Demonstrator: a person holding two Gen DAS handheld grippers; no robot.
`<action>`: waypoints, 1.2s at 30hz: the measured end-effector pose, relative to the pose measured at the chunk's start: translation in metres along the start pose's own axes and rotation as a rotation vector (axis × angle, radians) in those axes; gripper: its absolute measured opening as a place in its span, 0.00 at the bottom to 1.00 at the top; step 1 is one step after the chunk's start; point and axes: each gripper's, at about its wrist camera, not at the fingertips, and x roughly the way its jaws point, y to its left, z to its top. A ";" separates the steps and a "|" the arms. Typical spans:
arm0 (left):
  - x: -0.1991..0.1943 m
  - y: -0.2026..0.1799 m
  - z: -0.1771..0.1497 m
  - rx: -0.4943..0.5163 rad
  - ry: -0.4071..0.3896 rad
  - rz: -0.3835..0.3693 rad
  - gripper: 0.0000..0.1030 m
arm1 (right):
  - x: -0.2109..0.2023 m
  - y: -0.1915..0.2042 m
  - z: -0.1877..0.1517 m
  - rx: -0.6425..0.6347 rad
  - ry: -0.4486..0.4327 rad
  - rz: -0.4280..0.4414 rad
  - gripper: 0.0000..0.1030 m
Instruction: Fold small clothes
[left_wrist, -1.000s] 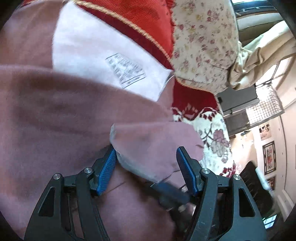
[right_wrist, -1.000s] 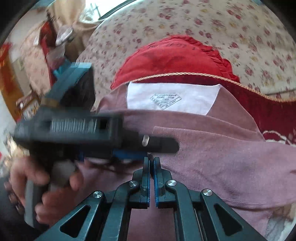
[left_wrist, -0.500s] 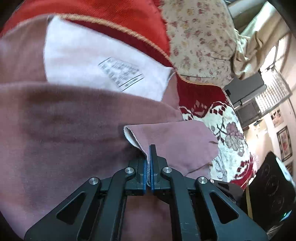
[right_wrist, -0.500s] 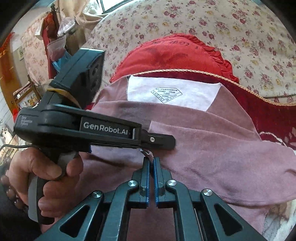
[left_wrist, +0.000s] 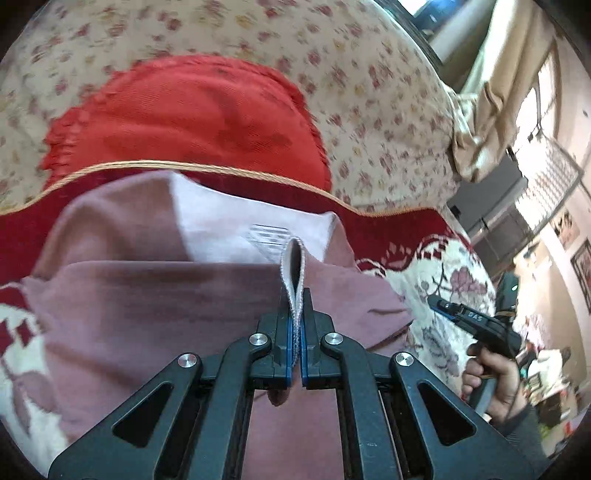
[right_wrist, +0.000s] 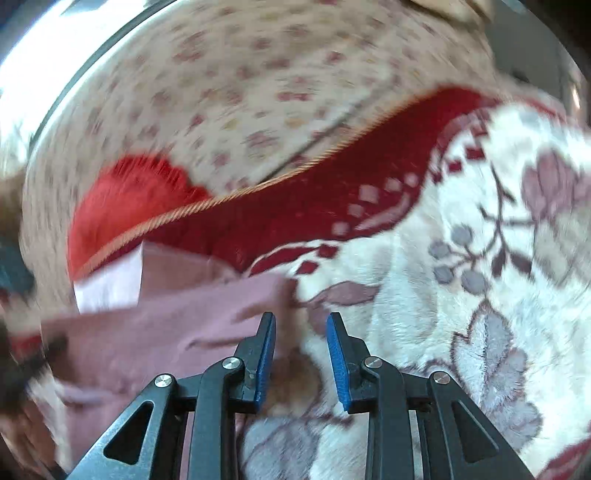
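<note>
Our left gripper (left_wrist: 294, 325) now pinches the pink garment's (left_wrist: 155, 295) edge; our right gripper's (right_wrist: 300, 354) empty jaws are opening, freeing the fold.

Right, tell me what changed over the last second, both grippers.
The left gripper shut on an edge of the mauve garment and lifted it into a loop between its fingers. The right gripper, shut beside it before, swung off to the garment's side over the floral blanket; its jaws are opening, nothing between them. The garment's white patch and the red cushion stayed put.
</note>
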 end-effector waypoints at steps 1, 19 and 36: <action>-0.008 0.006 0.001 -0.015 -0.006 0.011 0.01 | 0.003 -0.008 0.004 0.030 0.004 0.019 0.26; -0.055 0.110 -0.027 -0.259 0.009 0.281 0.01 | 0.064 0.063 0.024 -0.132 0.103 0.149 0.31; -0.033 0.129 -0.029 -0.290 0.012 0.388 0.02 | 0.103 0.084 0.006 -0.236 0.164 -0.015 0.08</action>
